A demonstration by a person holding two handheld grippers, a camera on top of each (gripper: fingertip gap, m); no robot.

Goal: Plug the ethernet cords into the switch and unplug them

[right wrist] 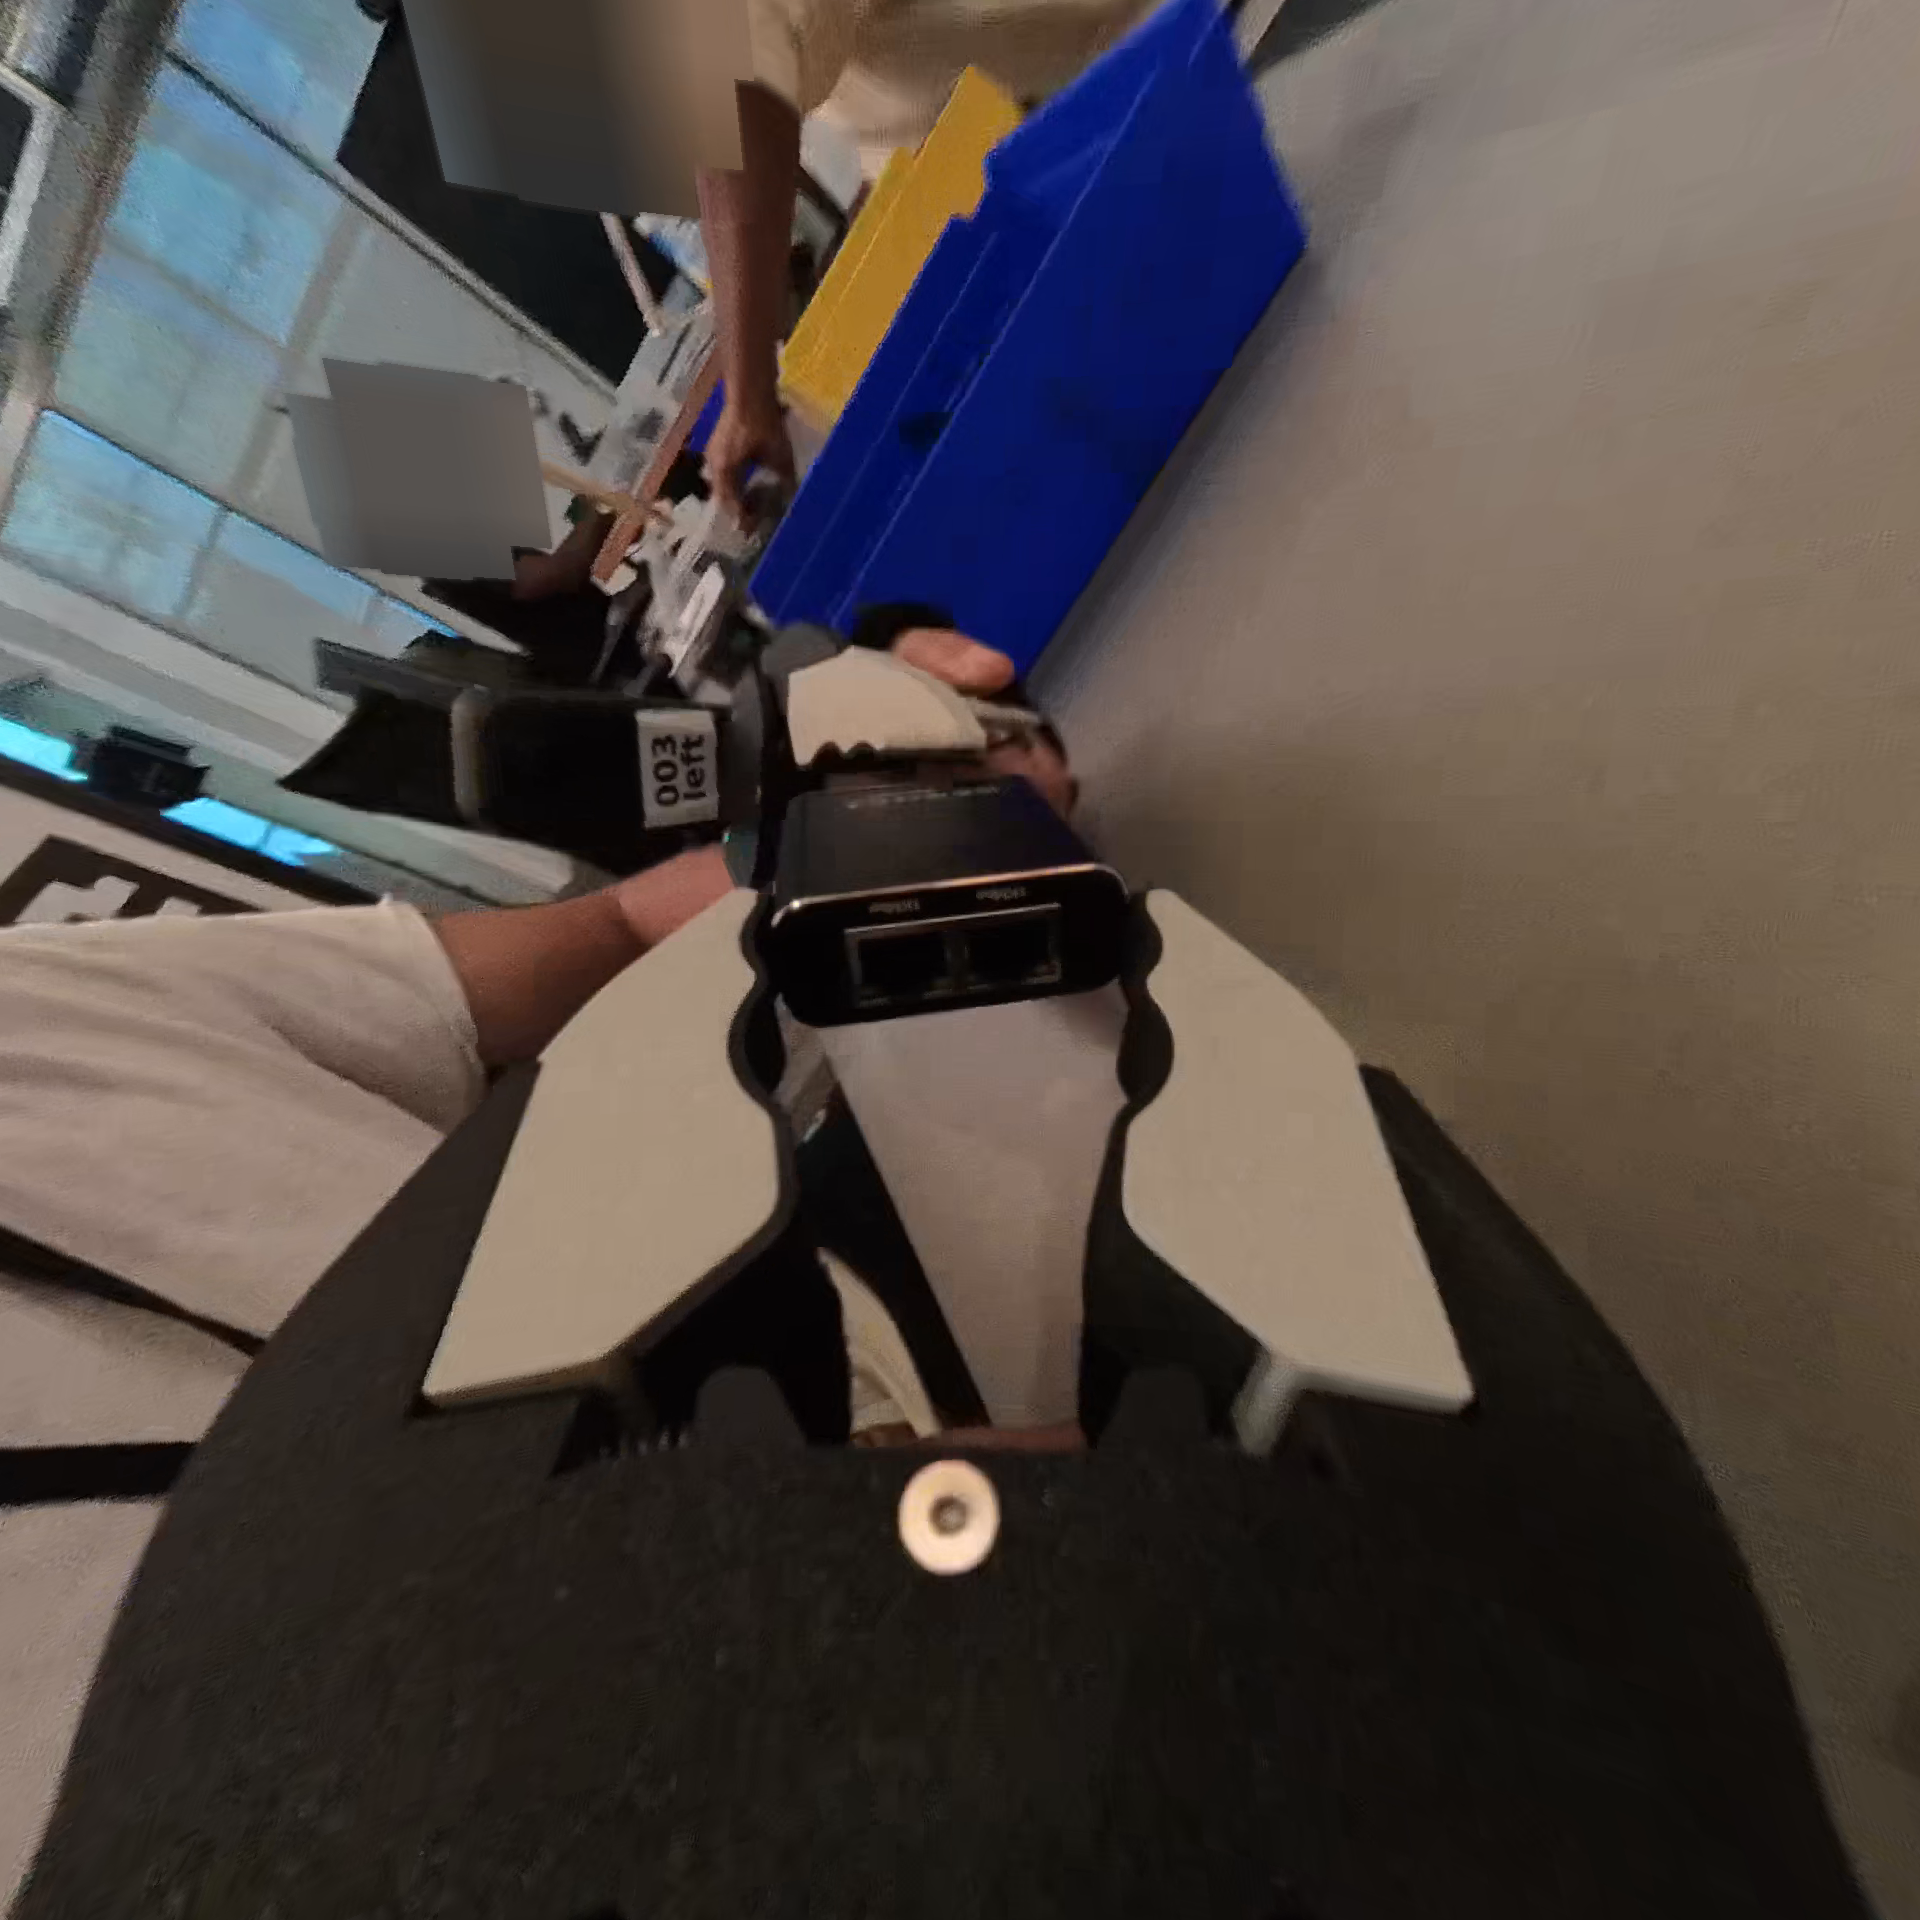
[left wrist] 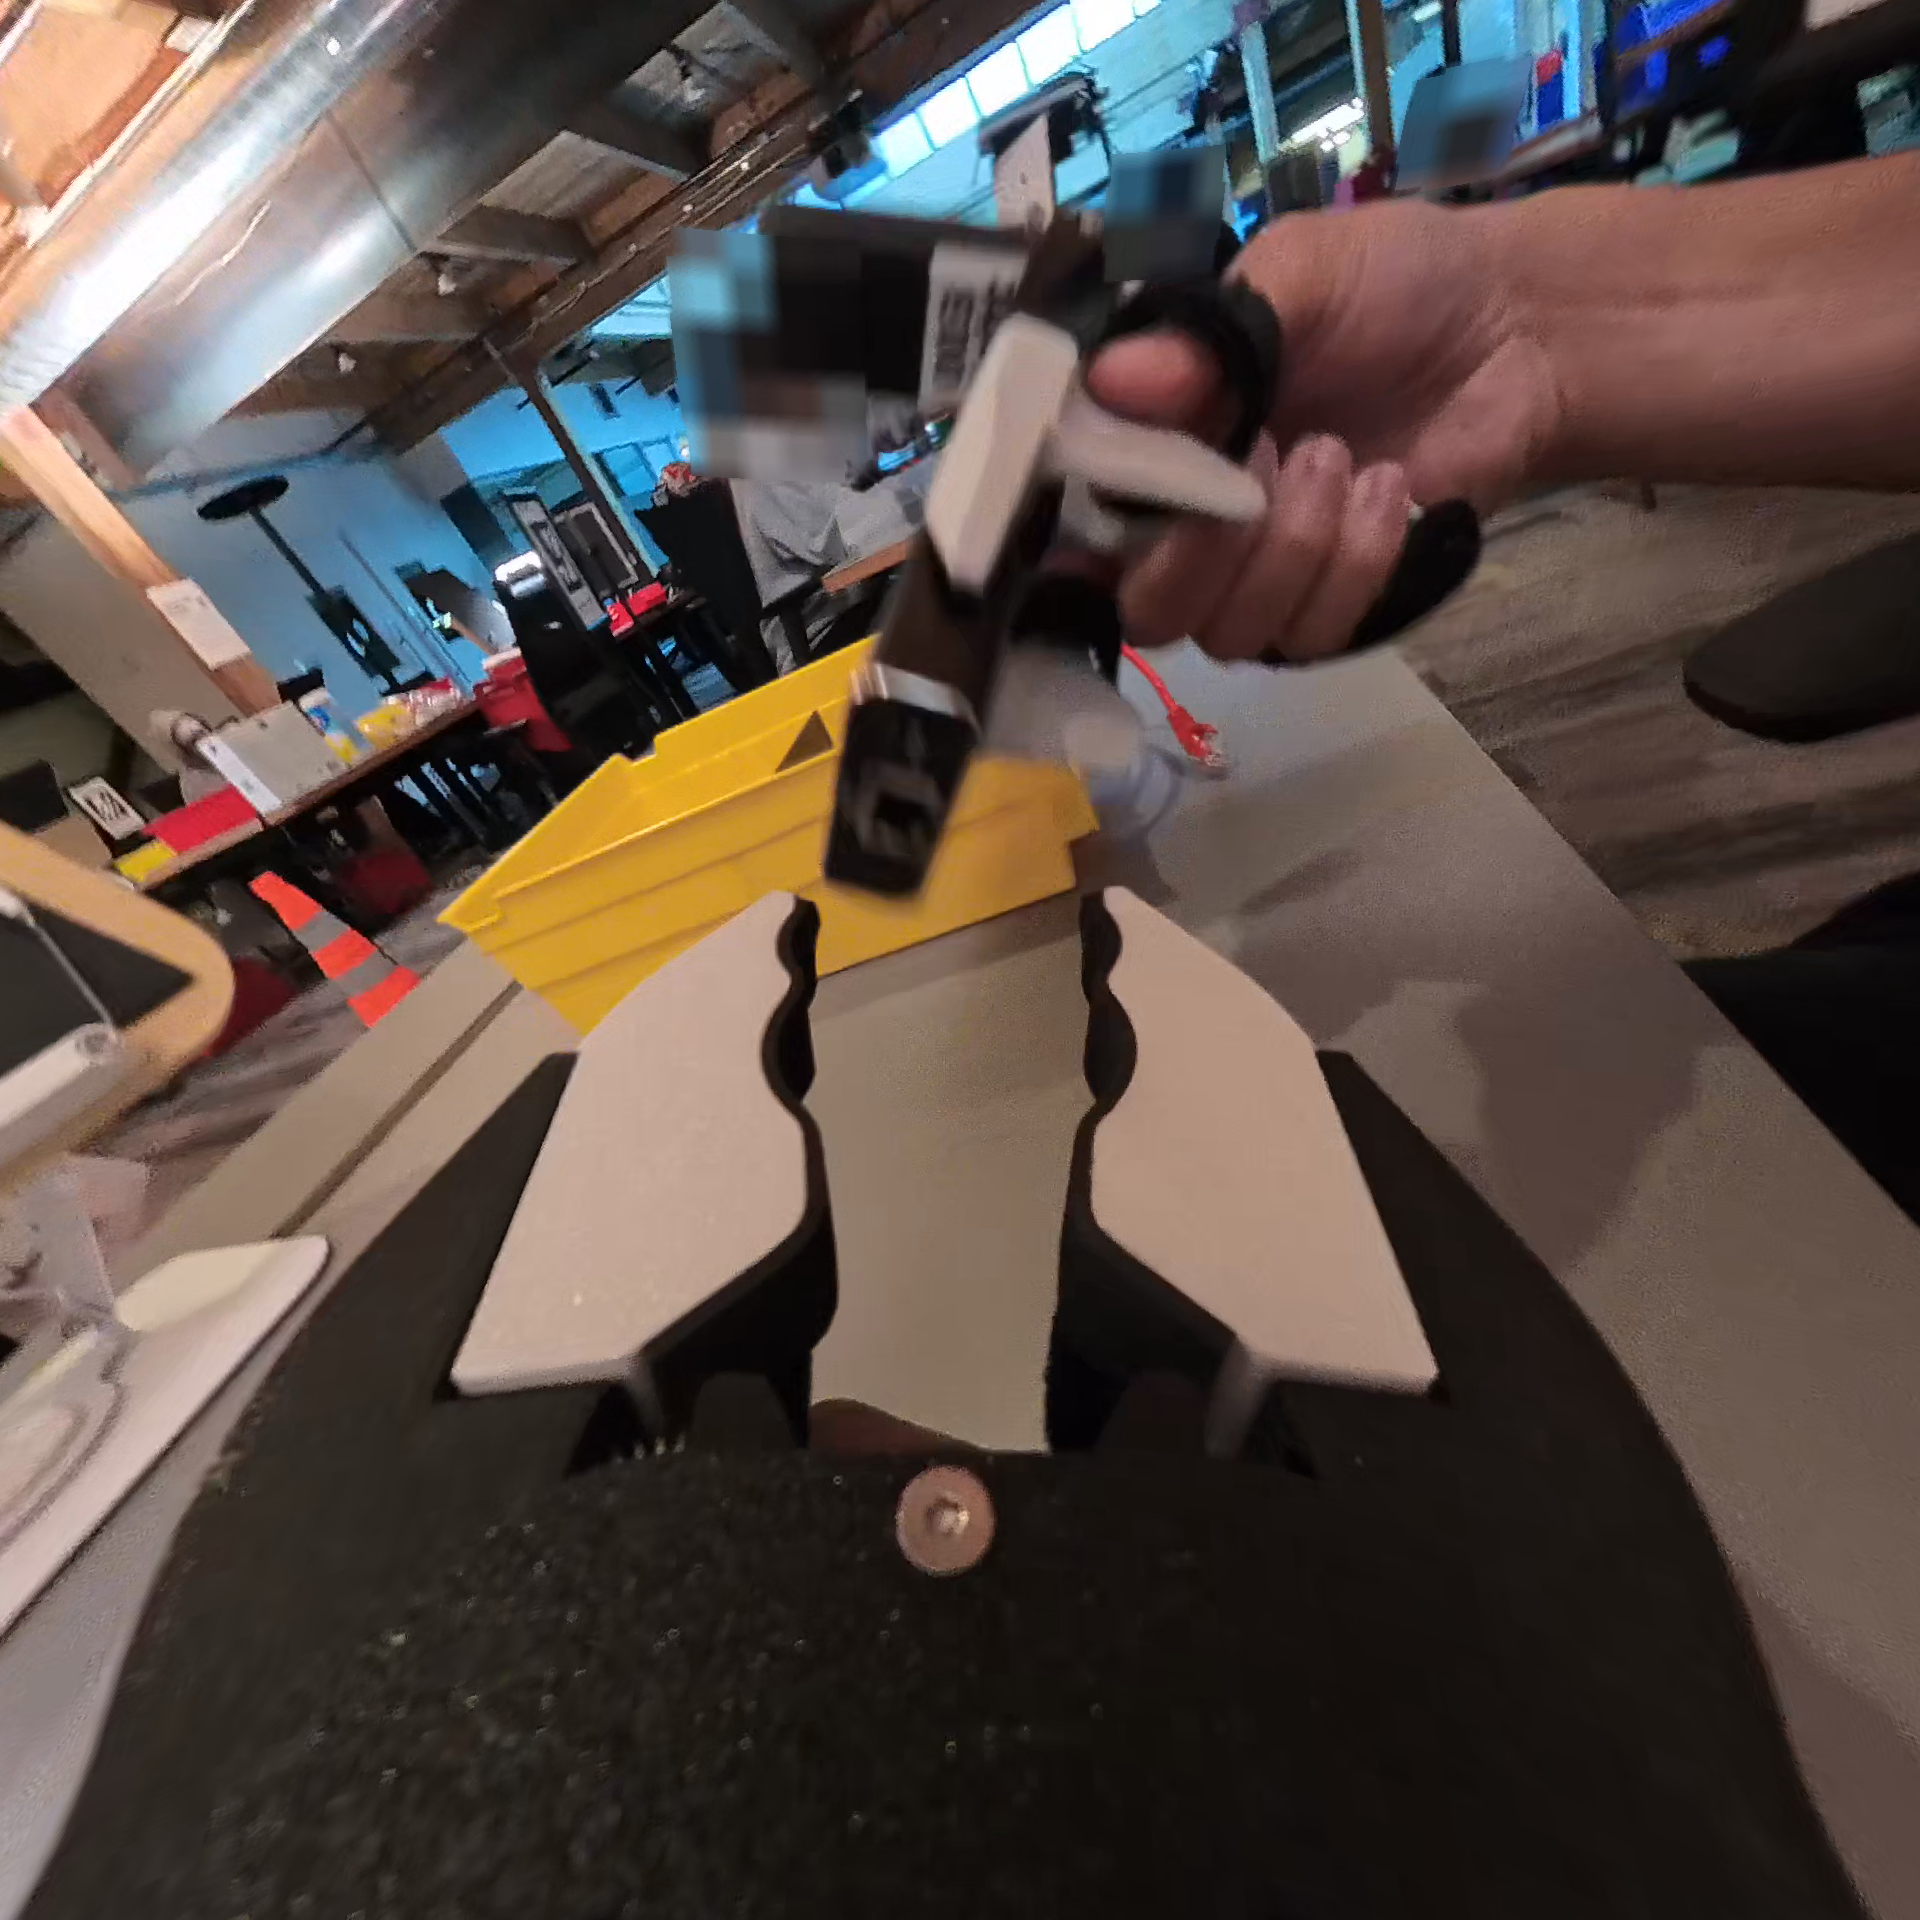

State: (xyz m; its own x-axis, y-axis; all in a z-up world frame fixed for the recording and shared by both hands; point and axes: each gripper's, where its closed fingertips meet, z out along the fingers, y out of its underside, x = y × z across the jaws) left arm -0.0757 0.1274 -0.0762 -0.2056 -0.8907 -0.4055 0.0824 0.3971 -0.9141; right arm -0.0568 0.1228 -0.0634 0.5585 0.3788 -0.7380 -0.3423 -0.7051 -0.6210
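The switch [left wrist: 894,800] is a small black box with two empty ports on its end face [right wrist: 951,961]. My right gripper [right wrist: 945,935] is shut on it, with the port end between the fingertips. In the left wrist view a hand holds the right gripper [left wrist: 977,582] up and tilts the switch down towards my left gripper [left wrist: 945,914]. The left gripper is open and empty, just below and in front of the switch. One of its fingers [right wrist: 883,707] shows just past the switch's far end. A red ethernet cord [left wrist: 1190,722] lies on the table behind, with its plug free.
A yellow bin [left wrist: 727,831] stands on the grey table [left wrist: 1403,987] just beyond the switch. A blue bin [right wrist: 1039,364] and another yellow one [right wrist: 894,249] stand further along. A flat white thing [left wrist: 156,1351] lies at the table's left edge. A person's hand [right wrist: 743,447] works at a far table. My two grippers' fingertips are within a few centimetres of each other.
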